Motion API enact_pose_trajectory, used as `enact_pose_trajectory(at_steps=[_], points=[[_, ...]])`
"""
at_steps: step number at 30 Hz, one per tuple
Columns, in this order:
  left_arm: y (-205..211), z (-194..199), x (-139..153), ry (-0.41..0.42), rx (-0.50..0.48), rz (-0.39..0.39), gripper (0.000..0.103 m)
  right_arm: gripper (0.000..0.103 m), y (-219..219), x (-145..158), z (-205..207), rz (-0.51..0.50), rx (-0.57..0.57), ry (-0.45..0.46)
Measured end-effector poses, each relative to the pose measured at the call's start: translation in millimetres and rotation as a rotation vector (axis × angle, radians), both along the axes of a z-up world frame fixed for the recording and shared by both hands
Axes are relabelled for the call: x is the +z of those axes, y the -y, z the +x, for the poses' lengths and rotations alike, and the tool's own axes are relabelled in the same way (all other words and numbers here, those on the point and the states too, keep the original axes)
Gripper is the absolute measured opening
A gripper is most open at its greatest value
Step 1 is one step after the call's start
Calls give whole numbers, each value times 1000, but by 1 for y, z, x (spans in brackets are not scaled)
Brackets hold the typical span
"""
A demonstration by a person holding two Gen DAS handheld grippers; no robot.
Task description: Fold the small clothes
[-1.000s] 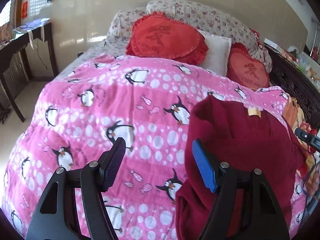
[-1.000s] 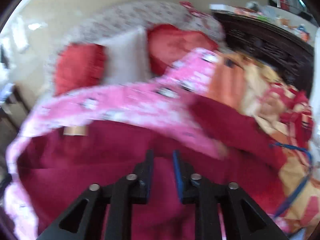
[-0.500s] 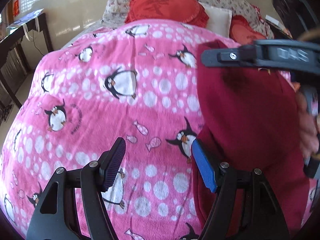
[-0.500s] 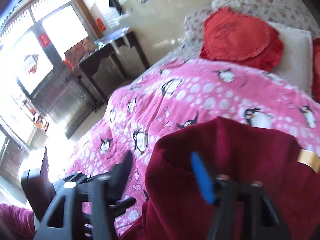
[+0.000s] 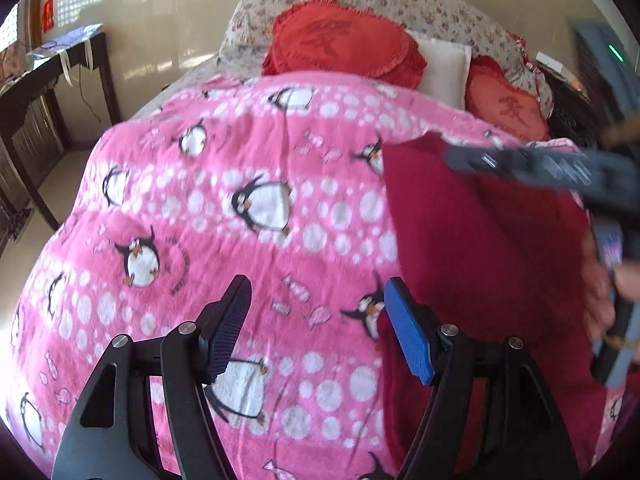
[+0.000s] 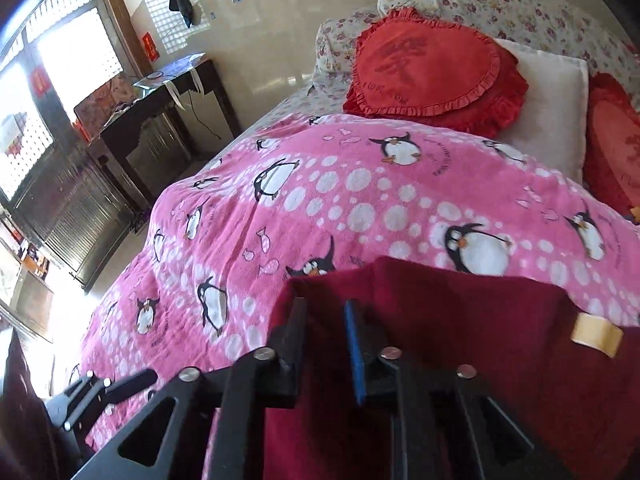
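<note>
The right gripper (image 6: 326, 344) has just been opening; its jaws straddle a fold of the dark red garment (image 6: 480, 360) on the pink blanket (image 6: 320, 200). The left gripper (image 5: 316, 328) gapes empty at the garment's left edge. One fold seems laid; more remain.

Left gripper (image 5: 316, 330), jaws apart, over pink penguin blanket (image 5: 240, 208), beside dark red garment (image 5: 488, 260).

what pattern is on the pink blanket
Penguins, white dots and small fish on the pink blanket; clearest in the right wrist view.
</note>
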State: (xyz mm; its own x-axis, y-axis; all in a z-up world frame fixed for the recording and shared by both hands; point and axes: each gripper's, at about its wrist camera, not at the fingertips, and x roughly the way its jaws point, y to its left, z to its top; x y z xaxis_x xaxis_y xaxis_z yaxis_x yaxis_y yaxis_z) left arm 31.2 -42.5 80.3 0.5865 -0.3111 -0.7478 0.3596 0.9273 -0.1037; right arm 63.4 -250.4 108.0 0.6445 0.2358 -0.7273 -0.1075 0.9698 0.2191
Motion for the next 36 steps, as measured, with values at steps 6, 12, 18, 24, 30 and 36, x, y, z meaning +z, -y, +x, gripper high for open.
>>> enact_pose_trajectory(at_steps=[6,12,18,24,30,36], points=[[38,-5,18,37,-73,-32,70,49,77,11,-104,-110,-241,42],[90,-10,-2,-20,-152,-8,70,49,157,-26,-147,-21,-483,-59],[116,-11,-28,-61,-188,102,70,49,190,-31,-163,91,-514,-44],[111,-11,-23,-76,-179,79,70,51,246,-14,-164,-93,-663,-5],[109,-13,-20,-82,-179,81,70,51,283,-28,-129,-181,-653,-18],[108,-13,-16,-79,-182,81,70,48,314,-45,-117,-118,-638,8]])
